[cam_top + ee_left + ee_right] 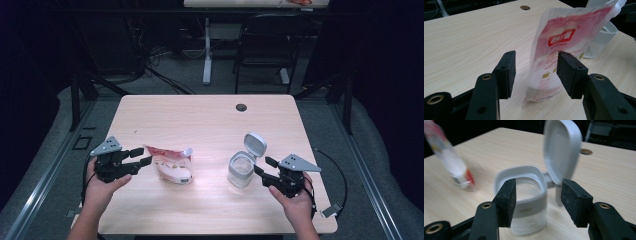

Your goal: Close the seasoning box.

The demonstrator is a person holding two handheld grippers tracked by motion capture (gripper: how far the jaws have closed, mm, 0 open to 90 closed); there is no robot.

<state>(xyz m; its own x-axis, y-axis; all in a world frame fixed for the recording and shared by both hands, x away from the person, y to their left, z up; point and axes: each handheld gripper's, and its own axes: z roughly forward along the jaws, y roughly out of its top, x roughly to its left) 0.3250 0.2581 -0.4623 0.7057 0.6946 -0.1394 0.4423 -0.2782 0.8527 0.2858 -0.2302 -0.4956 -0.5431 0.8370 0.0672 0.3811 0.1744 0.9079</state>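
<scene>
A red and white pouch (170, 162) with a spout stands leaning on the wooden table (200, 115), left of centre. My left gripper (145, 156) is open just left of it. In the left gripper view the pouch (564, 37) rises right beyond the jaws, and neither pad (509, 72) presses on it. A clear container (241, 171) with a grey rim stands right of centre, its hinged grey lid (255, 144) flipped up. My right gripper (262, 166) is open just to its right. In the right gripper view the container (529, 220) stands past the jaw tips, the lid (561, 147) upright behind it.
A round cable hole (241, 107) lies near the table's far edge. Beyond the table stand a dark chair (265, 45) and the white leg of another desk (207, 55). Bare tabletop stretches between pouch and container and toward the far edge.
</scene>
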